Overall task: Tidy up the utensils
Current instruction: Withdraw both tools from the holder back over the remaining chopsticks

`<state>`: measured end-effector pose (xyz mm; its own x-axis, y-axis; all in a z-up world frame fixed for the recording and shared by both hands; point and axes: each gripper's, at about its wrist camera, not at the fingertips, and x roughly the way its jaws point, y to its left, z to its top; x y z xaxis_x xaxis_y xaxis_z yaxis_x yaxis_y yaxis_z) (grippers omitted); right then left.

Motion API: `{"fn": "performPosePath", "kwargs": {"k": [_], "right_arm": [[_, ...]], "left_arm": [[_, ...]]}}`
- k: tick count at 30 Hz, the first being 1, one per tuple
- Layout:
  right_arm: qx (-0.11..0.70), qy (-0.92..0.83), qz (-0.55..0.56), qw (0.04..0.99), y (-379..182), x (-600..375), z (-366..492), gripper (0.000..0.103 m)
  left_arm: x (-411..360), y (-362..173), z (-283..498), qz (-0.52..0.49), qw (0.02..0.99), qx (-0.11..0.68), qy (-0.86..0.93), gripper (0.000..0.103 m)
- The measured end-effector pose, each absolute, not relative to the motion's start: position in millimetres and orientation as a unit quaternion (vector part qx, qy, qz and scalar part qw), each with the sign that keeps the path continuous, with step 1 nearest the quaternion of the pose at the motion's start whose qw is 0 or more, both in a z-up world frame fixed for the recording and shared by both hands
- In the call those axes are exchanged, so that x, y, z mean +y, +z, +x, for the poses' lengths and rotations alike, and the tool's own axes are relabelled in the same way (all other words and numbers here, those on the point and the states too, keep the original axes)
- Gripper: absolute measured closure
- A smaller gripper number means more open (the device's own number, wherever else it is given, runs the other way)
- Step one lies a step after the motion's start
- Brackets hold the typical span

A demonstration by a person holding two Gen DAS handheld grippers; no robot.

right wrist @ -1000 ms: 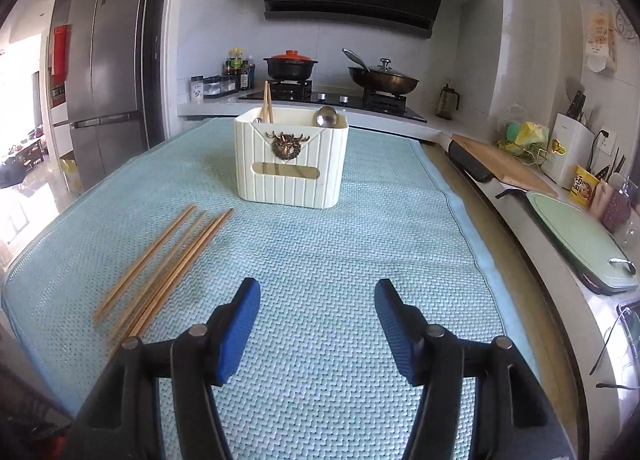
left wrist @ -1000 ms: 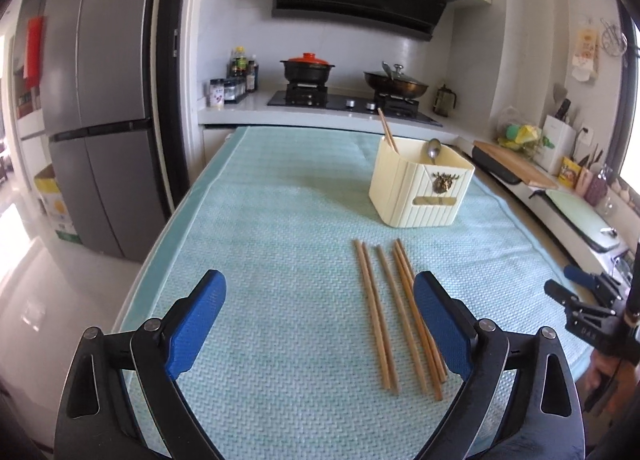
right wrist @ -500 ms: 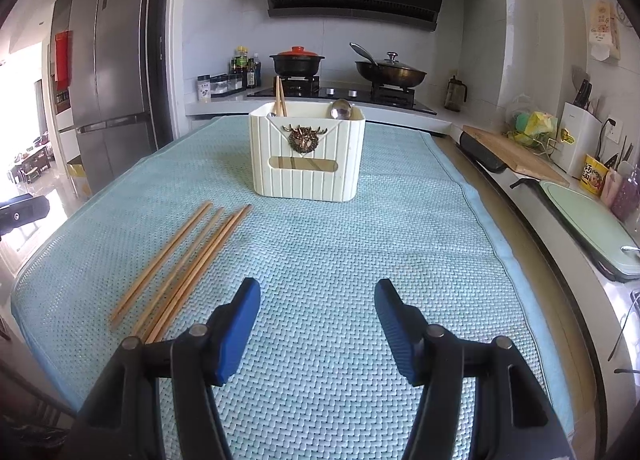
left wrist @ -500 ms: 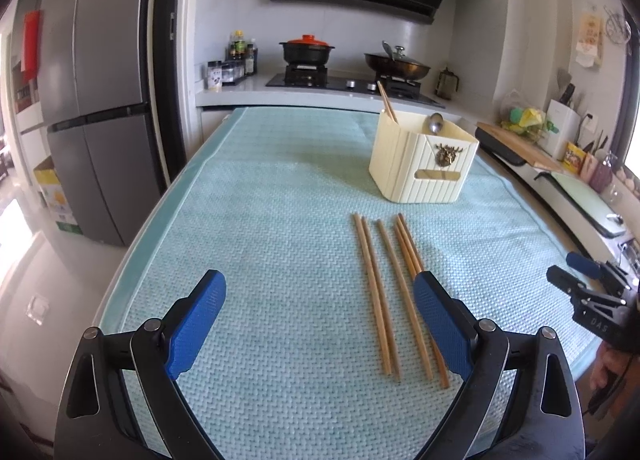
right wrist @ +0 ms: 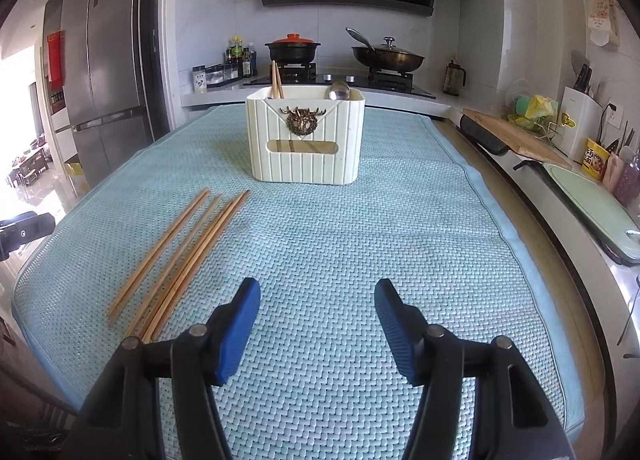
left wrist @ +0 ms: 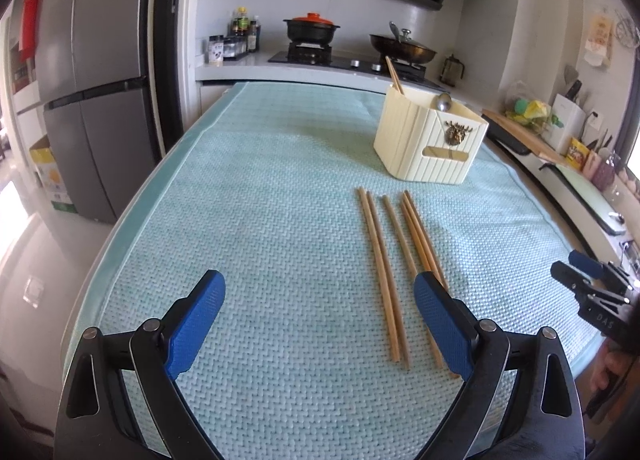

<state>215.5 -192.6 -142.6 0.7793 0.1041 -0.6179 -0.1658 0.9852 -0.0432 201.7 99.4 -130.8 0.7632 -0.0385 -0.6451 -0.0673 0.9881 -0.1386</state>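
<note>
Letters "DAS" mark the right hand-held gripper [left wrist: 600, 300].

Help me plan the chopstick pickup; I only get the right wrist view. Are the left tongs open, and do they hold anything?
Observer: The left tongs are open, with only mat between the pads.
Operator: Where do they sit relative to the loose chopsticks?
Observer: The chopsticks lie toward the tongs' right finger, which covers the near ends of the rightmost ones.
Operator: How many lie loose? I can't count them cleanly.
Observer: Five on the mat: a close pair, a single, then another close pair.
</note>
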Motion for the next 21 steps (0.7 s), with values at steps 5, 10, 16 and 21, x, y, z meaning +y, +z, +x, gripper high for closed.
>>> {"fn": "performPosePath", "kwargs": {"k": [5,10,16,21], "right_arm": [[0.337,0.082,-0.044,0.937,-148.5,-185.6,221.2,0.042],[0.358,0.095,-0.04,0.928,-154.5,-179.3,234.0,0.042],[0.372,0.114,-0.034,0.92,-161.4,-162.8,250.8,0.042],[0.39,0.14,-0.038,0.909,-174.4,-137.8,274.8,0.042]], "left_arm": [[99.7,-141.8,217.6,-0.08,0.93,0.359,-0.004,0.007],[93.5,-147.2,242.5,-0.061,0.926,0.372,-0.01,0.007],[78.5,-159.5,275.3,-0.02,0.922,0.388,-0.016,0.007],[66.6,-174.8,294.4,0.009,0.915,0.403,-0.018,0.007]]}}
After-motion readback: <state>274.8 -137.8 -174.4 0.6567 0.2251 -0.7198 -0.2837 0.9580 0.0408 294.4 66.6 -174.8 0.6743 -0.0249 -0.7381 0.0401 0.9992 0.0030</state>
